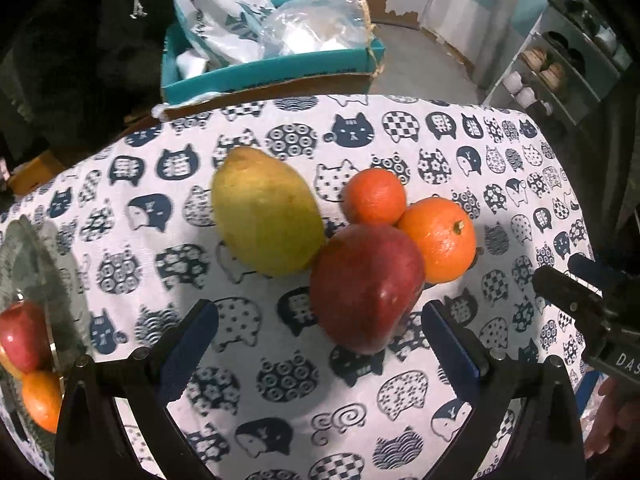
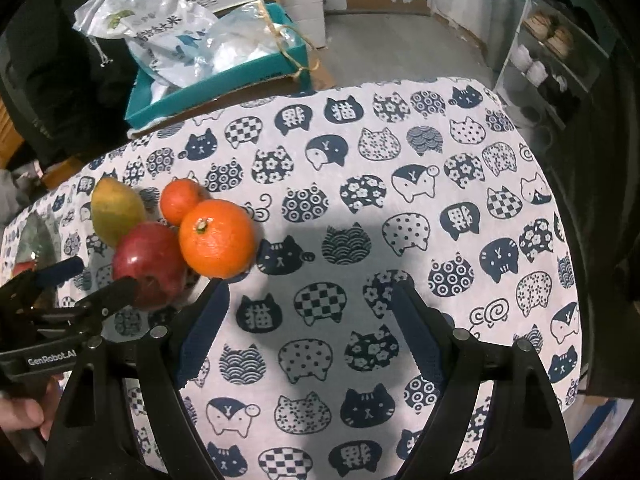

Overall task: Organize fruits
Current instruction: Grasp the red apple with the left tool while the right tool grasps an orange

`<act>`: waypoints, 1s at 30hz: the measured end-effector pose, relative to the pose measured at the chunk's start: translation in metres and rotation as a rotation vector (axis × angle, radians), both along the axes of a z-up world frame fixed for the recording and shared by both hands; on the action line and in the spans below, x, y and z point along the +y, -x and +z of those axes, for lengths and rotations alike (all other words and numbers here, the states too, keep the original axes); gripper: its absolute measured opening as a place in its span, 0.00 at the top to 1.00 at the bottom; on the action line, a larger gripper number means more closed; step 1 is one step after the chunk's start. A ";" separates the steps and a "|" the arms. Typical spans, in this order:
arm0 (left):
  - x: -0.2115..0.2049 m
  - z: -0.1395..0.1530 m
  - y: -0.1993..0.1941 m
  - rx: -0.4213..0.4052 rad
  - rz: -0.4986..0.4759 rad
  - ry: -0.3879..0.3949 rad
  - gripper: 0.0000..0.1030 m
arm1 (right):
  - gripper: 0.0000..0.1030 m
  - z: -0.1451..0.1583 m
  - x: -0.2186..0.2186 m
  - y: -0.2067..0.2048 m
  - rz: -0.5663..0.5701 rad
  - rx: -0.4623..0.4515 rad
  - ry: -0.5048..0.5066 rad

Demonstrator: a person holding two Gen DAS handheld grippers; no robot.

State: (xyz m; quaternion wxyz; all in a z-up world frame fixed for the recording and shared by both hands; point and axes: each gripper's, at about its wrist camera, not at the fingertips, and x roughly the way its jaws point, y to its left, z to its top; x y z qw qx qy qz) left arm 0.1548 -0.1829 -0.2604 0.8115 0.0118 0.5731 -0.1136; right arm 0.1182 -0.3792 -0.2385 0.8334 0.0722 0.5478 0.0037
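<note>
Four fruits lie in a cluster on the cat-print tablecloth (image 1: 280, 380): a yellow-green mango (image 1: 266, 212), a small orange (image 1: 374, 196), a larger orange (image 1: 438, 240) and a red apple (image 1: 366, 288). My left gripper (image 1: 318, 311) is open and tilted down, and the apple lies just ahead between its fingertips, nearer the right one, with no pad pressing on it. My right gripper (image 2: 306, 286) is open over bare cloth. The larger orange (image 2: 216, 238) sits just beyond its left fingertip. Each gripper shows at the edge of the other's view.
A glass bowl (image 1: 36, 264) at the table's left edge holds a red apple (image 1: 20, 336) and an orange (image 1: 40, 400). Behind the table stands a teal box (image 1: 272, 68) of plastic bags. A shelf with cups (image 1: 560, 64) is at the far right.
</note>
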 end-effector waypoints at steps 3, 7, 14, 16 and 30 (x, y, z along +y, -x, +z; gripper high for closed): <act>-0.006 -0.007 -0.004 0.007 -0.009 -0.007 0.02 | 0.19 -0.002 -0.003 0.000 -0.008 0.004 -0.002; -0.011 -0.013 -0.008 0.024 -0.015 0.025 0.12 | 0.19 -0.005 -0.006 -0.001 -0.010 0.009 0.000; -0.022 -0.018 -0.006 0.024 -0.064 0.064 0.29 | 0.19 -0.008 -0.006 -0.003 -0.007 0.017 -0.002; -0.024 -0.018 -0.005 0.014 -0.065 0.059 0.30 | 0.19 -0.008 -0.005 -0.004 -0.004 0.016 -0.003; 0.008 -0.008 0.015 0.019 -0.016 0.047 0.30 | 0.19 -0.013 0.027 -0.014 0.093 0.012 -0.044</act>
